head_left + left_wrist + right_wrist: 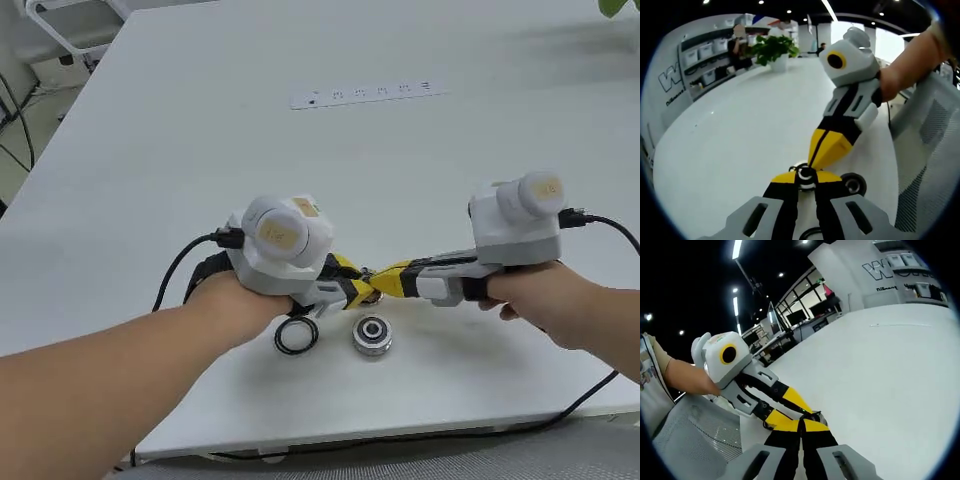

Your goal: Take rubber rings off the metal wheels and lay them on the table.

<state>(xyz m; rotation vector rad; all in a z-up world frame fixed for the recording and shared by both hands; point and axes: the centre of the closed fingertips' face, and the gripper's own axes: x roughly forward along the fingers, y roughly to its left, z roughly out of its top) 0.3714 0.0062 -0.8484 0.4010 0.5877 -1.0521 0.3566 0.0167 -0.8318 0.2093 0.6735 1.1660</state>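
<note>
Rubber ring [296, 335], black and bare, lies flat on the white table [200, 150] just beside the loose wheel [372, 335] [854, 183], on the side of the person's left hand, with a narrow gap between the two. That loose wheel is a small metal one lying flat near the table's front edge, dark around its rim; I cannot tell whether a ring is on it. Directly above the loose wheel, lifted off the table, the two grippers meet nose to nose. The left gripper [366, 291] [805, 178] [812, 415] has its yellow-tipped jaws clamped on a second, held wheel [805, 175] [816, 416], a small metal disc with a dark band round it. The right gripper [383, 283] [813, 160] [801, 424] comes in from the opposite side above the loose wheel, jaws drawn together into one wedge, tips right against the held wheel; whether they pinch anything there I cannot tell. Well beyond the loose wheel, far across the table, lies a white power strip [367, 92].
</note>
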